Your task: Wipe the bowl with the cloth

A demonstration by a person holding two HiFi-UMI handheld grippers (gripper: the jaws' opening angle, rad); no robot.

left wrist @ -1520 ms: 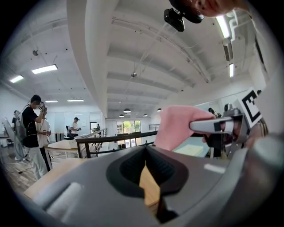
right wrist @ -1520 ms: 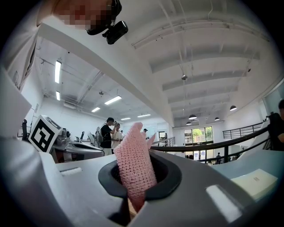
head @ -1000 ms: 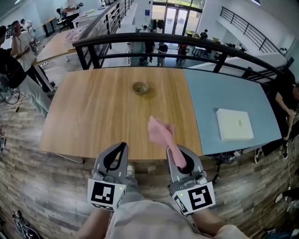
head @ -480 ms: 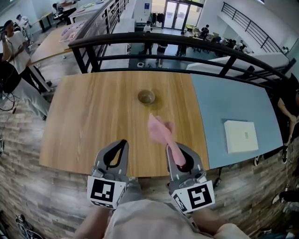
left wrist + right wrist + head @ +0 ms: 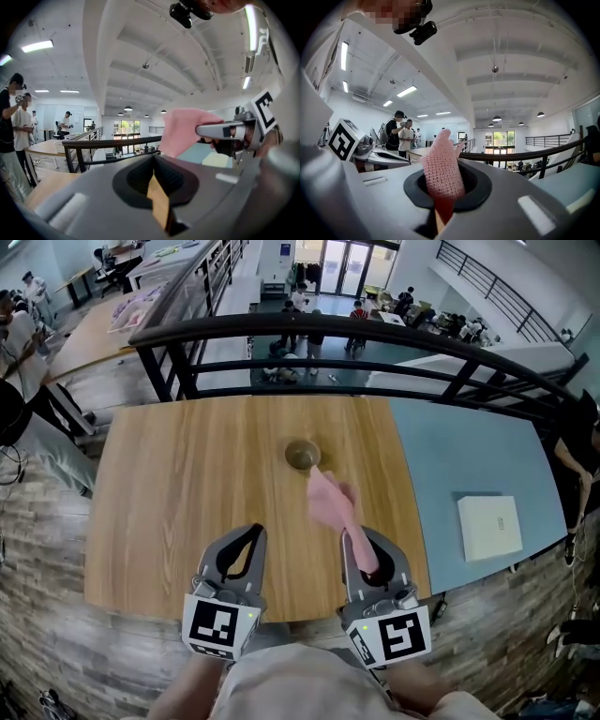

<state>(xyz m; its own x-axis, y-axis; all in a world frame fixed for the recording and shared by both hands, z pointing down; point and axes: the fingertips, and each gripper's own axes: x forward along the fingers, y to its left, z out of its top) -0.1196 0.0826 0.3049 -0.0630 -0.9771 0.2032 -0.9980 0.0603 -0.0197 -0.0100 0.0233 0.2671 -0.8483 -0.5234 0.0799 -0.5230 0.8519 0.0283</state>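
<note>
**Task status: cloth in hand, wiping not started**

1. Cloth. The right tongs (image 5: 354, 538) are clamped on the lower end of the pink knit cloth (image 5: 330, 502). The right gripper view shows the fabric pinched between the jaws, with the free end standing up and forward of them. The pickup step is judged complete.

2. Bowl. The small round bowl (image 5: 302, 456) stands upright on the wooden desk (image 5: 178, 484), near the middle and toward the far side by the black railing (image 5: 281, 326). Neither pair of tongs touches it. In the head view the free end of the cloth appears just beside the bowl's near rim. The cloth is carried above the desk, however, and contact cannot be confirmed from this view. It is judged that there is none.

3. Left tongs. The left tongs (image 5: 251, 532) are closed with nothing between the jaws. They are held beside the right tongs, over the near edge of the desk.

4. Remaining work. All of the wiping is judged outstanding:
   - Bring the cloth down into the bowl.
   - Rub the cloth round the inner wall and the rim.
   - If the bowl slides, steady it with the left tongs, which would first have to open.

The inside of the bowl is too small here to assess for dirt.
</note>
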